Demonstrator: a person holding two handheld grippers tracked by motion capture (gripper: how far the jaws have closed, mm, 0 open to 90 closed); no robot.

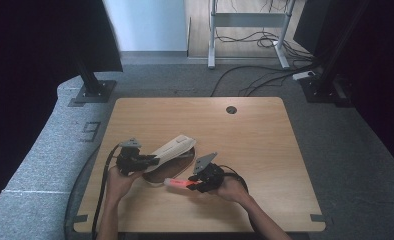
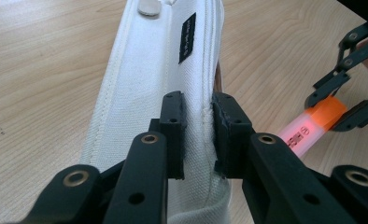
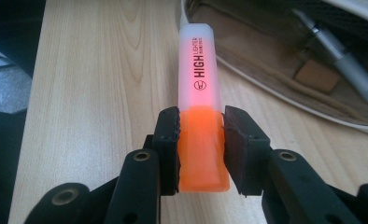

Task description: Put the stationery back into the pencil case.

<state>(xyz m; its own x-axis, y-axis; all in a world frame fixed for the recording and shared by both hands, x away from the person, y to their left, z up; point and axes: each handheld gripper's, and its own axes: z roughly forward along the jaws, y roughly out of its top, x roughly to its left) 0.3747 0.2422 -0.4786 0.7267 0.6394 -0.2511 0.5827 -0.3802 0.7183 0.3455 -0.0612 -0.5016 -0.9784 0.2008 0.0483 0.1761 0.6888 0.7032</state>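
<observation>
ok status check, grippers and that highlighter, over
Left gripper shut on white pencil case flap, holding it open. Right gripper shut on orange highlighter, just outside the case mouth. Pen lies inside; path clear.

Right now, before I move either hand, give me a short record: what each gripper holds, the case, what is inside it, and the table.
left gripper: shut on the flap of the case
right gripper: shut on the highlighter, by its orange end
highlighter pose: above the table, pale end toward the case mouth
case: white, open, flap lifted, brown lining showing
inside case: a silver pen
table: light wood
</observation>
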